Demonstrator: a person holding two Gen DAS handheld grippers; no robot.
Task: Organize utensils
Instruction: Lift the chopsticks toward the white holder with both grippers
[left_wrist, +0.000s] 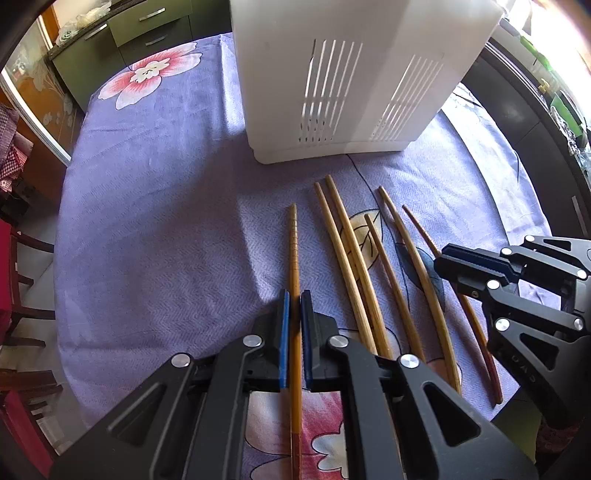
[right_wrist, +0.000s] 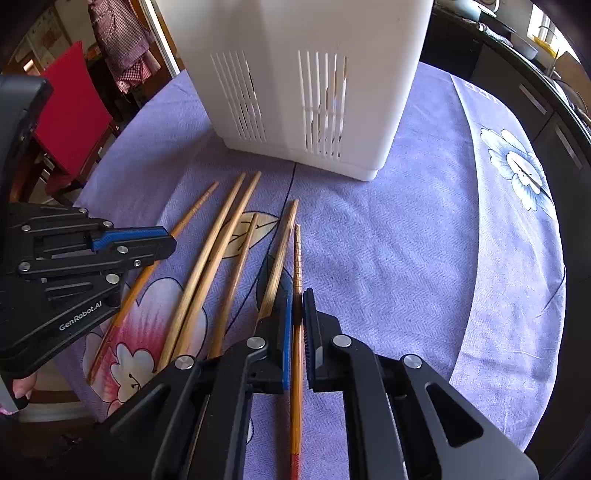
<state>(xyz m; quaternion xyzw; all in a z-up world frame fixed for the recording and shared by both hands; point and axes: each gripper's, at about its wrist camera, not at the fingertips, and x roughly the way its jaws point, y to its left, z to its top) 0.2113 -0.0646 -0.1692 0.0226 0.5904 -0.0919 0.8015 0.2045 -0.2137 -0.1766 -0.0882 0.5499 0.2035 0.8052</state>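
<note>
Floral purple tablecloth (left_wrist: 155, 192), red chair (right_wrist: 74, 107), dark drawer cabinet (left_wrist: 147, 29), sunlit

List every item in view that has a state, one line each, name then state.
left gripper: shut on the leftmost chopstick
right gripper: shut on the rightmost chopstick
leftmost chopstick: pinched between the fingers, tip pointing at the holder
rightmost chopstick: pinched between the fingers, tip pointing at the holder
four plain chopsticks: lying loose on the tablecloth between the two
white slotted holder: upright; something shows through its slots
</note>
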